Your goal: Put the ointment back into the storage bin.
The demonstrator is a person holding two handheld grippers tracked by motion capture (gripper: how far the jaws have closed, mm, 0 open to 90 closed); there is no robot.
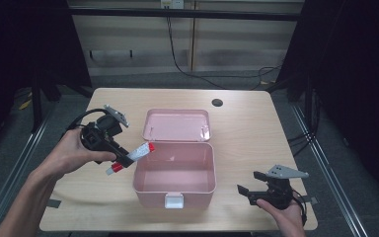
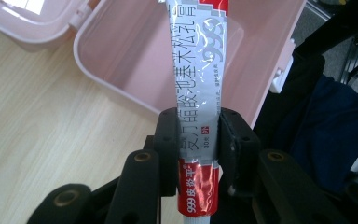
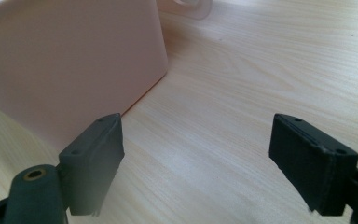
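Right gripper [image 1: 250, 183]: low over near right of table [image 1: 256, 133], jaws wide apart, nothing between. Left gripper [image 1: 124, 159]: jaws clamped on ointment tube [image 1: 134, 155], red ends, held tilted in air just beside left rim of pink box [image 1: 175, 195]. Box open, lid [image 1: 177, 125] lying back behind.

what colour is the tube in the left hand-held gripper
Silver with red ends and dark printed lettering on the tube; the left gripper view shows it best.
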